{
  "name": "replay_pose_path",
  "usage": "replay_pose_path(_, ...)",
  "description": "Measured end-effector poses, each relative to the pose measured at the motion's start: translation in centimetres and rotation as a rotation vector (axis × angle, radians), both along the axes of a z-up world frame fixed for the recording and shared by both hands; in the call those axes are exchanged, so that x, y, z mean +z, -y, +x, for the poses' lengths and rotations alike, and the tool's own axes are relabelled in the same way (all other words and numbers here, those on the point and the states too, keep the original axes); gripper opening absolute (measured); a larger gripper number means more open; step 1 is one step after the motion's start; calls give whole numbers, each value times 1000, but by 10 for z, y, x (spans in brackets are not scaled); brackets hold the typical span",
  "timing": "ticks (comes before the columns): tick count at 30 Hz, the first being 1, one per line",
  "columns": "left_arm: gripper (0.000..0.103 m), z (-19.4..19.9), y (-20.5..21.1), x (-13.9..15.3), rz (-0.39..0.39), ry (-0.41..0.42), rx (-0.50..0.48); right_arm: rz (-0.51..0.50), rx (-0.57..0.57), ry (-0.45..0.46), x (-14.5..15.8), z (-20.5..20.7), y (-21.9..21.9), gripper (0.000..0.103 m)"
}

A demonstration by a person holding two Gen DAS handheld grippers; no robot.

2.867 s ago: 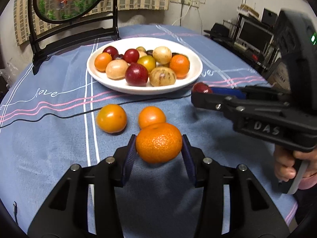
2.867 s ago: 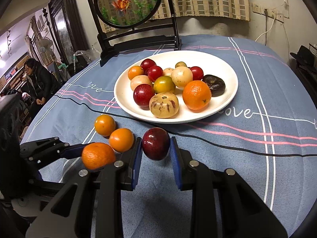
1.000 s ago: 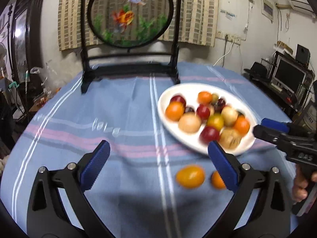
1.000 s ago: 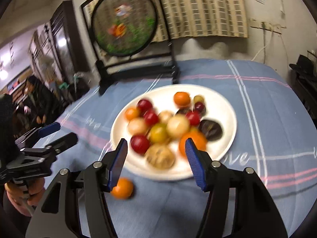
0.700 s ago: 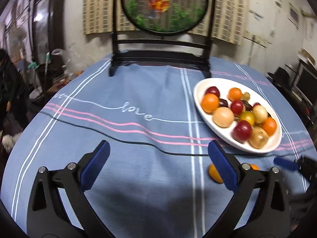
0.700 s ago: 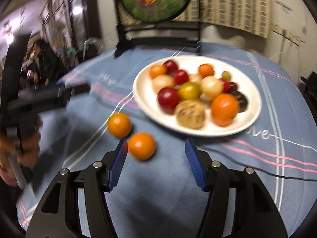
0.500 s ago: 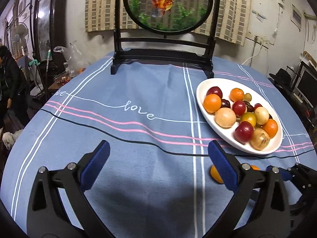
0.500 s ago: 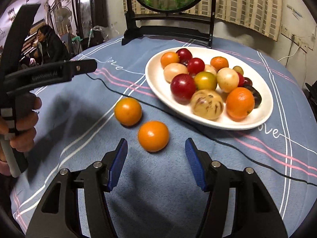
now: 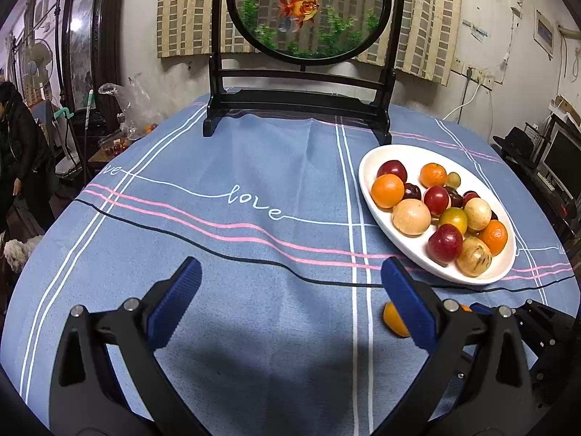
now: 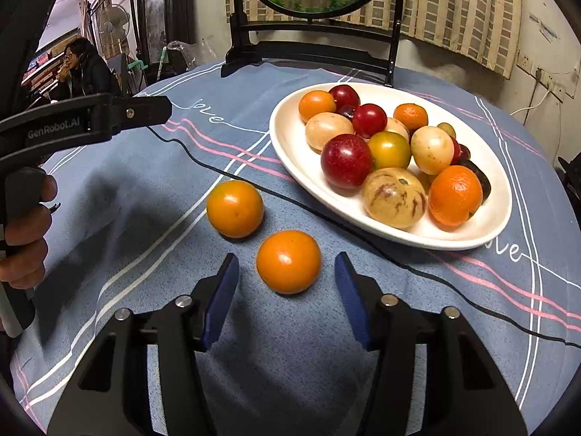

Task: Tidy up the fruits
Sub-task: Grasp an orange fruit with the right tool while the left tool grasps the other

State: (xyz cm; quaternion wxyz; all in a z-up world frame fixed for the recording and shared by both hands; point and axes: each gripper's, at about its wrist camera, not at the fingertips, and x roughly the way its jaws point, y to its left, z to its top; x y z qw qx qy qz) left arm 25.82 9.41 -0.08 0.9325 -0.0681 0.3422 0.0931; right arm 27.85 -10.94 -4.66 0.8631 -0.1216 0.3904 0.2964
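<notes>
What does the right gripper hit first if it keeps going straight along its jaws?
Probably the nearer round orange fruit on the blue tablecloth, lying just ahead of the right gripper between its open jaws, untouched.

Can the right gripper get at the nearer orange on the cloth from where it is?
Probably yes. The nearer orange lies just ahead of the right gripper, between its open jaws, which have just been closing, with bare cloth around it.

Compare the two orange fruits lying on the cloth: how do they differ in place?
The nearer orange lies between the open blue pads of the right hand-held gripper, with a gap on each side; the farther orange lies outside them, to the left. The farther one sits on the white stripes of the tablecloth; the nearer one sits on plain blue. Both are round, glossy and off the white plate.
</notes>
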Motion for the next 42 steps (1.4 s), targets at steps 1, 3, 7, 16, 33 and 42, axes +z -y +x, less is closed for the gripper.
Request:
replay_pose_path(1,101,0,1,0,1,-2,-3,0,-3,-2,0,1,0,54)
replay_pose_path(3,101,0,2,0,5,-2,-6,3,-7,-4,0,2,0,53)
replay_pose_path(7,101,0,4,0,17,-1,-9,5,-15,-15,-1,6,0,47)
replay_pose_path(16,101,2,2,-2,17,-9,-5,0,-19,-32,-4,8,-2,37)
replay_pose_path(33,93,1,49,-11,76,-26,-246,224,-184,-34,38,9,78,37)
replay_pose_path(42,87,5,85,-23,155,-59,-319,242,-197,-19,45,6,87,37)
